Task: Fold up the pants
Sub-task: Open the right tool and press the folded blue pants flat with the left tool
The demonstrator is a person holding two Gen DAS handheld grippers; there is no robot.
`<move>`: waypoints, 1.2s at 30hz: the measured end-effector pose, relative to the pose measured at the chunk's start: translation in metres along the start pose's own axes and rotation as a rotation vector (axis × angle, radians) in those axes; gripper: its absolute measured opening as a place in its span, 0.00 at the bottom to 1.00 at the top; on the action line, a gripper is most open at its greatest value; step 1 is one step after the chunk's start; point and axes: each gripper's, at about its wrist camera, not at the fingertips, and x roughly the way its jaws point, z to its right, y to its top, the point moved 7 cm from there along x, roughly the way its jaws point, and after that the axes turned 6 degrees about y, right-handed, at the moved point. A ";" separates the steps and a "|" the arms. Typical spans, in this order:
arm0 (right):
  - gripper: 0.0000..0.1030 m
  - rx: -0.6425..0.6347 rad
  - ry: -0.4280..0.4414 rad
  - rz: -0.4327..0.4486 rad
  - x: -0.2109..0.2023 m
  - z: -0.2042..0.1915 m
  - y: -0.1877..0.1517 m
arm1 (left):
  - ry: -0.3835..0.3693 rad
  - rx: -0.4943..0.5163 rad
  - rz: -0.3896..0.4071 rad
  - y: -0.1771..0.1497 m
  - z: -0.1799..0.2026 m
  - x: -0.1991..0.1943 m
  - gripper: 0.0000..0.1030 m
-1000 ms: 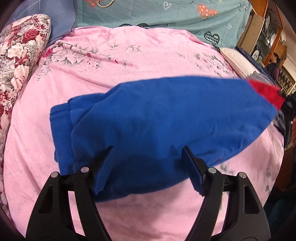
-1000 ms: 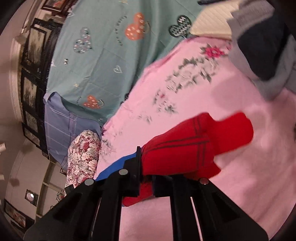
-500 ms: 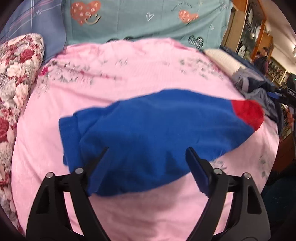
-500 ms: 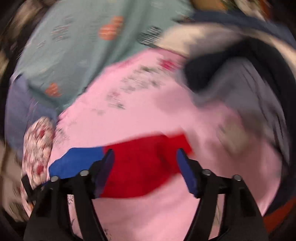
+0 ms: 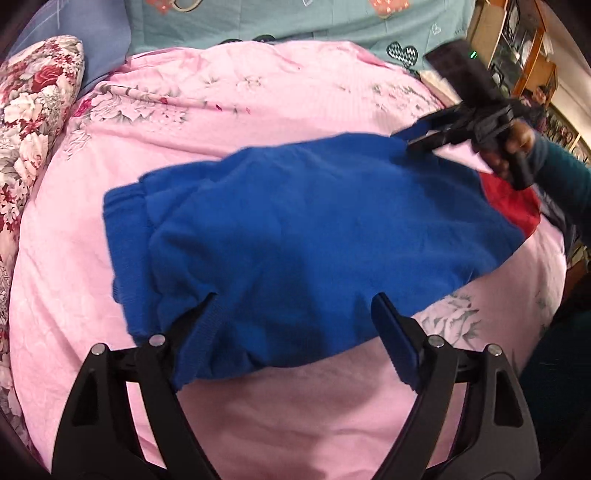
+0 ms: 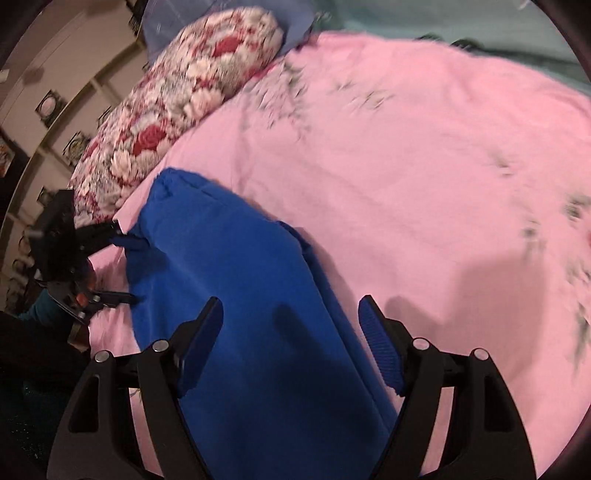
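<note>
Blue pants [image 5: 314,229] with a red cuff [image 5: 513,206] lie flat across the pink bedspread [image 5: 258,110]; their waistband is at the left. My left gripper [image 5: 291,314] is open over the pants' near edge, holding nothing. My right gripper [image 5: 424,138] shows at the far right in the left wrist view, above the pants' far edge. In the right wrist view the pants [image 6: 240,295] run toward the left gripper [image 6: 122,262], and the right gripper [image 6: 290,317] is open and empty above the blue cloth.
A floral pillow [image 5: 33,122] lies at the left. A teal sheet with hearts [image 5: 295,18] covers the head end. Wooden shelves [image 5: 517,48] stand at the far right. A pink bedspread edge runs near me [image 5: 295,424].
The right gripper let go of the red cuff, opened, and swung round to the pants' far edge. The left gripper stayed open over the near edge.
</note>
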 end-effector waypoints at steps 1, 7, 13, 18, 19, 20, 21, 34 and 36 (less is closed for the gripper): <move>0.74 -0.012 0.016 -0.024 0.004 -0.003 -0.001 | -0.004 -0.001 0.004 0.003 -0.001 -0.001 0.82; 0.73 -0.148 0.206 -0.109 -0.010 -0.055 -0.024 | 0.002 0.024 -0.003 0.010 0.002 0.013 0.83; 0.73 -0.242 0.137 -0.139 0.010 -0.056 -0.021 | 0.004 0.030 -0.007 0.008 0.003 0.017 0.85; 0.73 -0.093 0.297 -0.067 0.024 -0.045 0.004 | -0.005 0.008 -0.002 0.009 0.000 0.015 0.85; 0.73 -0.077 0.326 -0.063 0.028 -0.047 0.006 | -0.003 0.003 0.001 0.010 0.000 0.016 0.85; 0.73 -0.078 0.321 -0.042 0.032 -0.049 0.012 | 0.002 0.005 0.003 0.011 0.000 0.016 0.85; 0.73 -0.080 0.294 0.002 0.031 -0.048 0.019 | 0.009 0.009 0.002 0.011 0.000 0.016 0.85; 0.66 0.230 0.168 0.136 -0.007 0.016 0.036 | 0.008 -0.025 0.126 0.018 -0.017 -0.026 0.85; 0.70 0.237 0.127 0.191 -0.029 0.018 0.028 | 0.037 -0.077 0.180 0.032 -0.031 -0.035 0.85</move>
